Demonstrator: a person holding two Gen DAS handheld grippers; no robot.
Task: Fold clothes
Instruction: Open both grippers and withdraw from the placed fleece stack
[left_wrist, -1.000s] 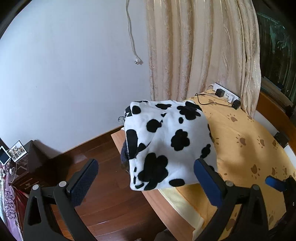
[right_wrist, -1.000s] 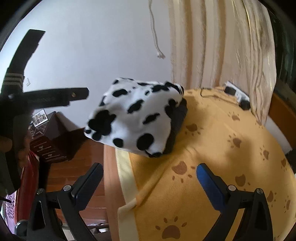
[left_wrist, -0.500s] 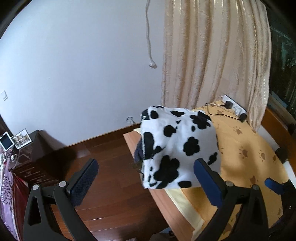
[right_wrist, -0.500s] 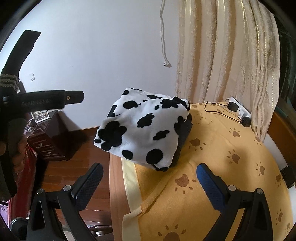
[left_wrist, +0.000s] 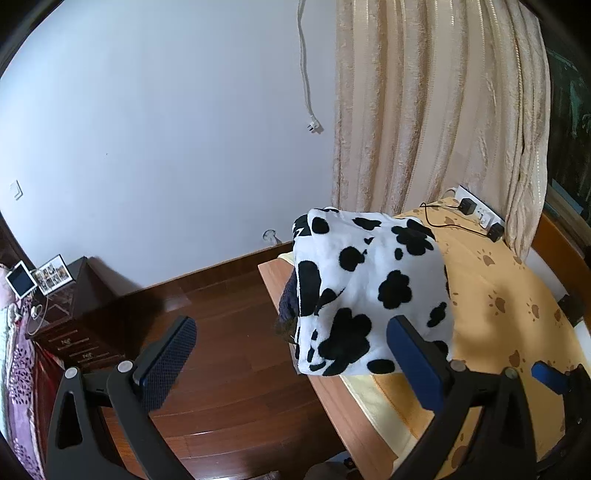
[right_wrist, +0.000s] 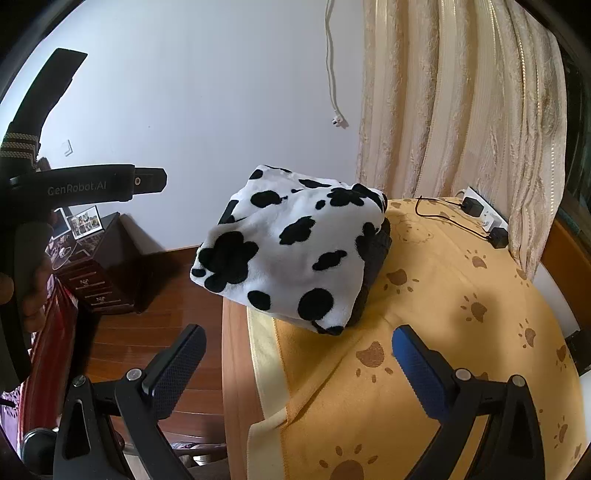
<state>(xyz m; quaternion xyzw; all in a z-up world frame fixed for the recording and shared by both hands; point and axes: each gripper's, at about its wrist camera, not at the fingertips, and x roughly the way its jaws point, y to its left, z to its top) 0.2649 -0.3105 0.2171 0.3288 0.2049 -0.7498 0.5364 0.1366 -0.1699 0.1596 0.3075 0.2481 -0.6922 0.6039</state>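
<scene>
Now folded cow-spot cloth (right_wrist: 291, 254) sits on yellow bed cover (right_wrist: 443, 332), near corner. Left gripper (left_wrist: 291, 358) & right gripper (right_wrist: 299, 365): fingers spread wide, holding nothing.

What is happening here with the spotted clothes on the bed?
A person holds a gripping tool in each hand, and both tools, left and right, are open and hold nothing. The folded black-and-white spotted garment lies on top of a dark garment at the corner of the bed. Neither tool touches it.
</scene>
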